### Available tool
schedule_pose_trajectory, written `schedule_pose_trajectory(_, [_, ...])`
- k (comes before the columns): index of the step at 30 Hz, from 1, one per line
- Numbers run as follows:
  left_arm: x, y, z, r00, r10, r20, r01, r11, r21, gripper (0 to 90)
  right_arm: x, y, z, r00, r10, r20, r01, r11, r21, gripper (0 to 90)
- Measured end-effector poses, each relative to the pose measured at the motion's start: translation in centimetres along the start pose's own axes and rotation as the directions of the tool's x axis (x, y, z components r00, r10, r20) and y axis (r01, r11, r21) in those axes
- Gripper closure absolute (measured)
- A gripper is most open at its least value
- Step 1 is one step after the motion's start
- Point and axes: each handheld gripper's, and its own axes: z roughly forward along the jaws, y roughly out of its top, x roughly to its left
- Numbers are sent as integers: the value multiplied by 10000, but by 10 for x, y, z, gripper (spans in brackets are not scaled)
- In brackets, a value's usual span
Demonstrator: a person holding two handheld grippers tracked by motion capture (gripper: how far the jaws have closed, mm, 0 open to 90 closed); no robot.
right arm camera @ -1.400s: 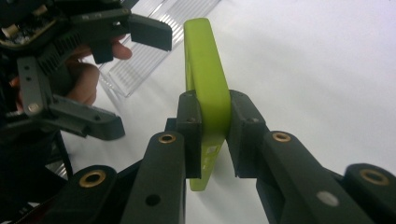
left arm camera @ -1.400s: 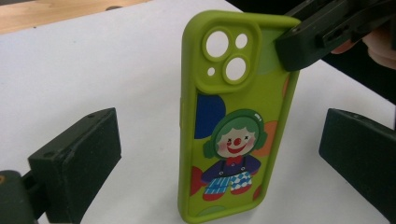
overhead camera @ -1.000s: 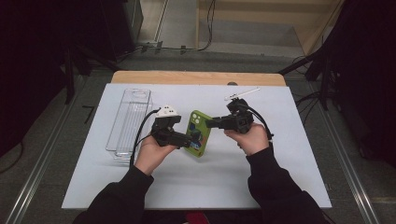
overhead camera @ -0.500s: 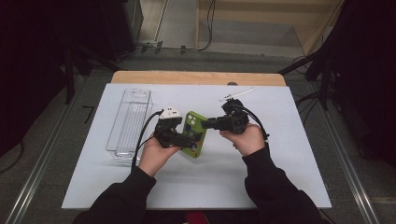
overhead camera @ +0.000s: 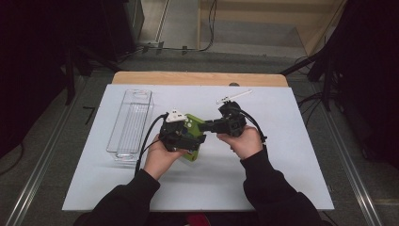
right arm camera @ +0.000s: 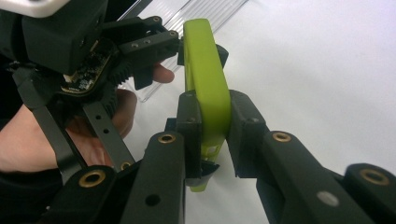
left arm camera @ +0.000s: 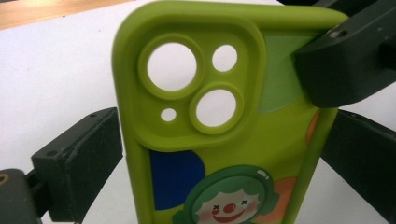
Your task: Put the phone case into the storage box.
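From above, the green phone case [overhead camera: 193, 136] is held up off the white mat [overhead camera: 282, 155], right of the clear tray [overhead camera: 131, 121], between both grippers. The left gripper [left arm camera: 219, 135] clamps the case's long sides. The right gripper [right arm camera: 212, 135] pinches its edge, left hand [right arm camera: 28, 140] beyond.

phone case [left arm camera: 224, 140] | lime green (clown print) | held on edge, mid-table

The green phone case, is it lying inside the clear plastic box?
No, the green phone case is held up between both hand-held grippers, apart from the clear plastic box, which sits to the left.
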Motion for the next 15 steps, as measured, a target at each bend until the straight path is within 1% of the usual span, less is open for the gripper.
schedule_pose_trajectory(2, [-1, -1, 0, 10000, 25, -96, -25, 10000, -59, 21, 0, 0, 1, 10000, 83, 12, -83, 10000, -7, 746])
schedule_pose_trajectory(7, [0, 0, -1, 10000, 10, -68, -11, 9999, -162, 60, 0, -1, 4, 9999, 140, -36, -140, 9999, 14, 746])
schedule_pose_trajectory(8, [0, 0, -2, 10000, -12, -82, 10, 9998, -213, 85, 1, -1, 5, 9999, 153, -32, -153, 9999, 21, 746])
schedule_pose_trajectory(9, [0, 0, -2, 10000, -5, 8, 5, 9996, -275, 133, 1, -1, 5, 9999, 161, -39, -161, 9999, 18, 746])
schedule_pose_trajectory(10, [0, 0, -3, 10000, 4, -17, -4, 9996, -267, 144, 1, -1, 5, 9999, 158, -39, -158, 9999, -8, 746])
schedule_pose_trajectory(15, [-1, 0, -2, 10000, 13, -6, -13, 9997, -258, 159, -1, -2, 6, 9997, 217, -65, -217, 9998, -4, 746])
